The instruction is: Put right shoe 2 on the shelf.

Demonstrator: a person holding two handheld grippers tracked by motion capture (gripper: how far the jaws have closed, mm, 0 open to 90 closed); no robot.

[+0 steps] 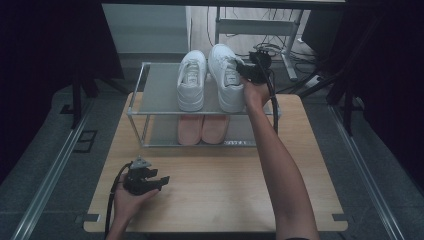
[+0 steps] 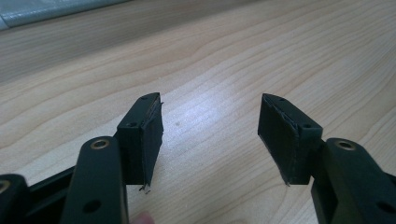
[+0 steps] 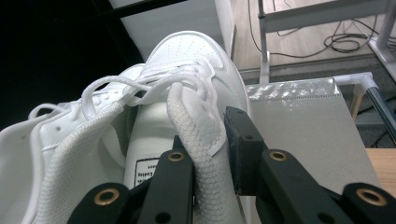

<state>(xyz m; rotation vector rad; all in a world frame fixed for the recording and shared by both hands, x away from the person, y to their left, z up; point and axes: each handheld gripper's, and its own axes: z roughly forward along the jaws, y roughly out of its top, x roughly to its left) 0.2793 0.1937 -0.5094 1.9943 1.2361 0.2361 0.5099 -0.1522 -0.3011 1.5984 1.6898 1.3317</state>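
White sneaker (image 1: pixel 226 80), right-hand one of a pair, is resting on the top shelf of a low metal-framed rack (image 1: pixel 137 90) at the far side of the wooden table (image 1: pixel 215 190). High view: the right gripper (image 1: pixel 248 70) is reaching in at this sneaker's side near the collar, the forearm stretching across the table. A second white sneaker (image 1: pixel 191 82) is lying just beside it on the same shelf. A pair of pink shoes (image 1: pixel 202 129) is sitting on the lower shelf beneath. The left gripper (image 1: pixel 157 181) is lying low over the near left part of the table, cradled in the hand.

Left gripper view: the two black jaws are standing wide apart with bare wood grain between them; released, grasping nothing.

Right gripper view: the jaws are clamping the sneaker's padded side wall (image 3: pixel 198 135) at the collar, one inside the shoe and one outside. Laces (image 3: pixel 140 86) are trailing loose across the opening, and the grey shelf surface (image 3: pixel 303 121) is showing just beside the shoe.
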